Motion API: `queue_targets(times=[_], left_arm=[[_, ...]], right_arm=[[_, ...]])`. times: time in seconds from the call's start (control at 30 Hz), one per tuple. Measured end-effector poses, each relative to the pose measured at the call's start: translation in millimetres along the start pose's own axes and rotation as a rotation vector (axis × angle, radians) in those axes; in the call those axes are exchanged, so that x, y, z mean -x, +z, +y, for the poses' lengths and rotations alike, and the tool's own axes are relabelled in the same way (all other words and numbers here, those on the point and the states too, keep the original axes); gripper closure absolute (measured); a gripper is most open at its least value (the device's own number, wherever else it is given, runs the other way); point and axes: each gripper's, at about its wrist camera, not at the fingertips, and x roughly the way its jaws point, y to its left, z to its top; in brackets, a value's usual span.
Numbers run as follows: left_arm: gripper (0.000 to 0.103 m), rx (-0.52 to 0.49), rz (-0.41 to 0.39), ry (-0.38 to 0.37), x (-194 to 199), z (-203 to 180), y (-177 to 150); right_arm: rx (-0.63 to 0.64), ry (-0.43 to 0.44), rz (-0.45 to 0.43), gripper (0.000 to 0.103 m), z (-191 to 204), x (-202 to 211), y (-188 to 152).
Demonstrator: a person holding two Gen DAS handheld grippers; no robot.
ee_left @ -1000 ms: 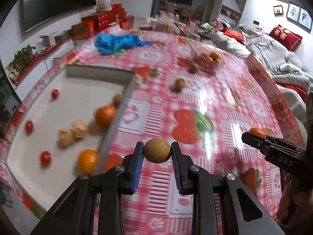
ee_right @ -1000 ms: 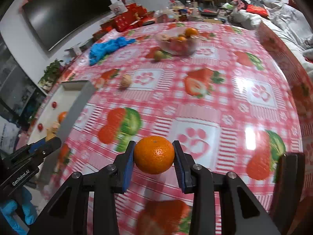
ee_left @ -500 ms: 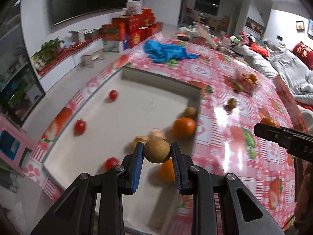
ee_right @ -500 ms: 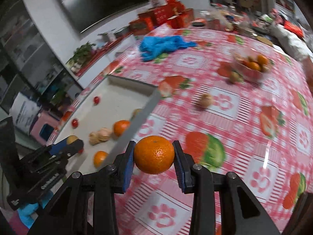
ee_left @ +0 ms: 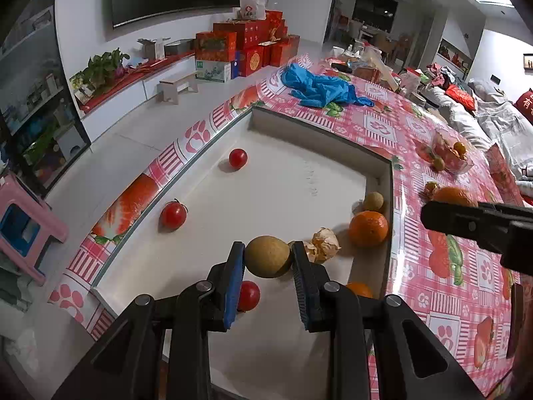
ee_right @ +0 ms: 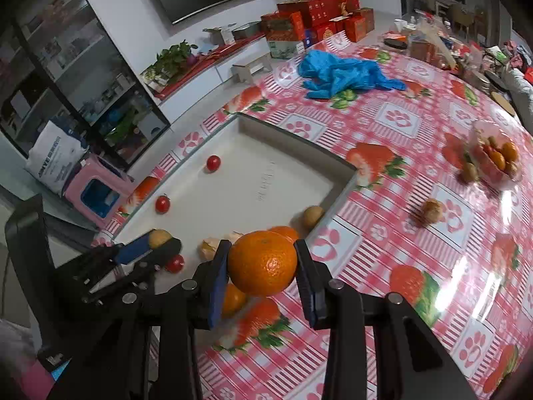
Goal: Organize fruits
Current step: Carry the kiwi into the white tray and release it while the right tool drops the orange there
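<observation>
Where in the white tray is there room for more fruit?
The white tray is bare in its middle and far corner, between the red tomatoes by one wall and the small brown fruit. The near corner is crowded around the orange and crumpled husks.

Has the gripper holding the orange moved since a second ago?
Yes. The right gripper with its orange has swung toward the white tray, which now lies just ahead of it.

Left gripper fingers clamp a longan above the tray.
</observation>
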Motion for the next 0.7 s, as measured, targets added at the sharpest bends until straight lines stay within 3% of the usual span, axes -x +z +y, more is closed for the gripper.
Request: queue_targets(times=[0.63, 0.7], left_arm=[[0.073, 0.026, 0.054, 0.02, -21, 5, -4], [0.073, 0.023, 0.057, 0.018, -22, 4, -5]], right_arm=[[0.017, 0.003, 0.159, 0.061, 14, -56, 0], [0.026, 0.012, 0.168, 0.057, 17, -56, 1]])
